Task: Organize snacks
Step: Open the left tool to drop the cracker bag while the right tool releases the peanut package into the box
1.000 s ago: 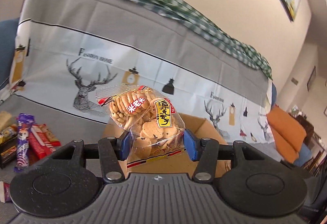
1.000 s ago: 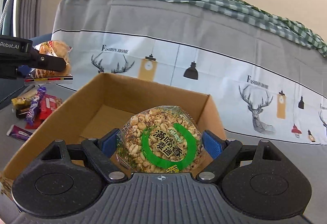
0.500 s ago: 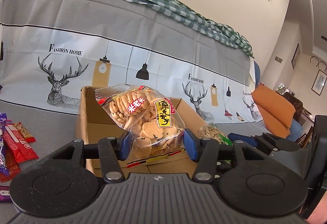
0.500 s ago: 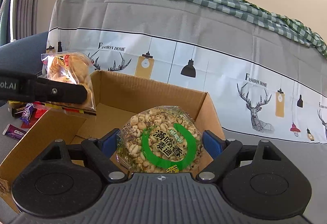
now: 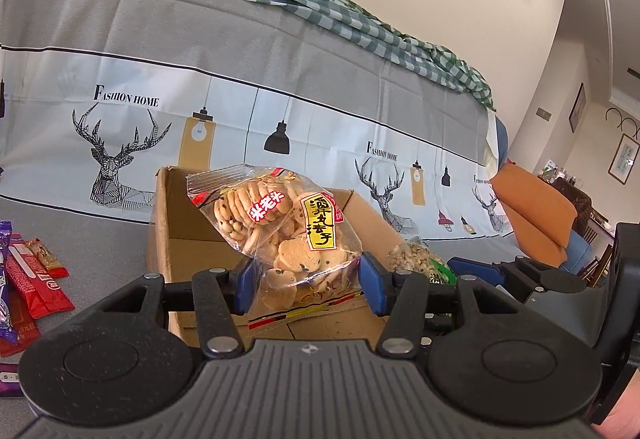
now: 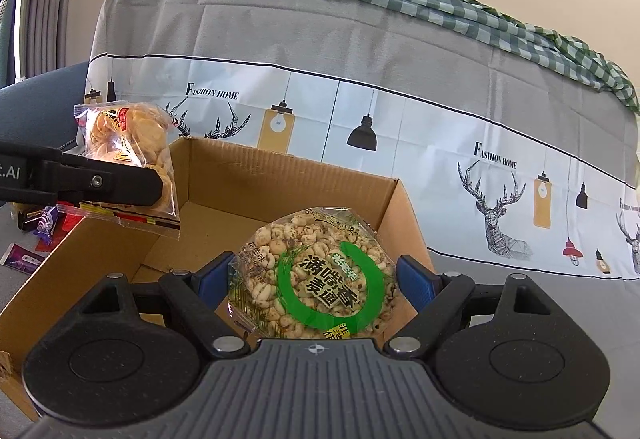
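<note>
My left gripper (image 5: 306, 279) is shut on a clear bag of round biscuits (image 5: 280, 231) with a yellow label, holding it over the open cardboard box (image 5: 164, 223). In the right wrist view that biscuit bag (image 6: 132, 155) hangs above the box's left wall (image 6: 72, 263), pinched by a left finger (image 6: 100, 183). My right gripper (image 6: 314, 279) is shut on a round bag of puffed grain snacks (image 6: 316, 279) with a green ring, held over the box's near right part. The left wrist view catches this puffed bag (image 5: 420, 263) and the right gripper's fingers (image 5: 488, 267) at its right.
Several loose snack bars (image 5: 32, 279) in red and purple wrappers lie on the grey cloth left of the box (image 6: 256, 191). A deer-print cloth (image 6: 360, 111) rises behind it like a wall. An orange cushion (image 5: 532, 215) sits far right.
My left gripper has swung with the biscuit bag from beside the snack bars to above the box, close to the right gripper. The right gripper and its puffed bag have stayed put.
</note>
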`<state>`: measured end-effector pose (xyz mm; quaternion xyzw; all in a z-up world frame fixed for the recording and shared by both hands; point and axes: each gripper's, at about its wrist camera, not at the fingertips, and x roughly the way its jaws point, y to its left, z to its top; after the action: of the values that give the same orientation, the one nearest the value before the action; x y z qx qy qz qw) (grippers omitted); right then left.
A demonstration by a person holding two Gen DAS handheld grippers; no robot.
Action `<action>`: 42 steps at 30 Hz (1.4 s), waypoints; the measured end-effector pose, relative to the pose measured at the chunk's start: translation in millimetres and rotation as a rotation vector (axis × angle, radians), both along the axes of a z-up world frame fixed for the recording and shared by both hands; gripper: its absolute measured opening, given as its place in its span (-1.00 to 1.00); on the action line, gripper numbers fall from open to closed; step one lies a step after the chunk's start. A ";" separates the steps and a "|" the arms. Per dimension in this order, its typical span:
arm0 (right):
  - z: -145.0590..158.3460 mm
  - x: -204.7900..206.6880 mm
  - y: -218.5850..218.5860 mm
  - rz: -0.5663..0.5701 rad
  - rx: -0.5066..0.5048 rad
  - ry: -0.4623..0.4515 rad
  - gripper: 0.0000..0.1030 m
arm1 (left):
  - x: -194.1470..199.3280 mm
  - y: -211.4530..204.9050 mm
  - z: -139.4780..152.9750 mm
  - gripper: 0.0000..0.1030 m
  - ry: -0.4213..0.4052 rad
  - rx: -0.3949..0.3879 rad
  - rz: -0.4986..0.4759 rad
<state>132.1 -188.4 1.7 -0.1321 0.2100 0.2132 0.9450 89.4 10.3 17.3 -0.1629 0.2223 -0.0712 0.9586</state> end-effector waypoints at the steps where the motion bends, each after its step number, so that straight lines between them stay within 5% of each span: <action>1: -0.1 0.0 0.0 0.000 0.000 0.000 0.69 | 0.1 0.0 0.0 0.12 0.001 0.000 0.000; 42: 0.7 0.1 -0.5 0.000 -0.001 -0.001 0.69 | 1.8 -2.9 -1.6 0.12 0.003 0.003 -0.002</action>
<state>132.2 -188.9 2.4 -0.1327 0.2098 0.2129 0.9450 91.3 7.4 15.7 -0.1614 0.2238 -0.0718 0.9585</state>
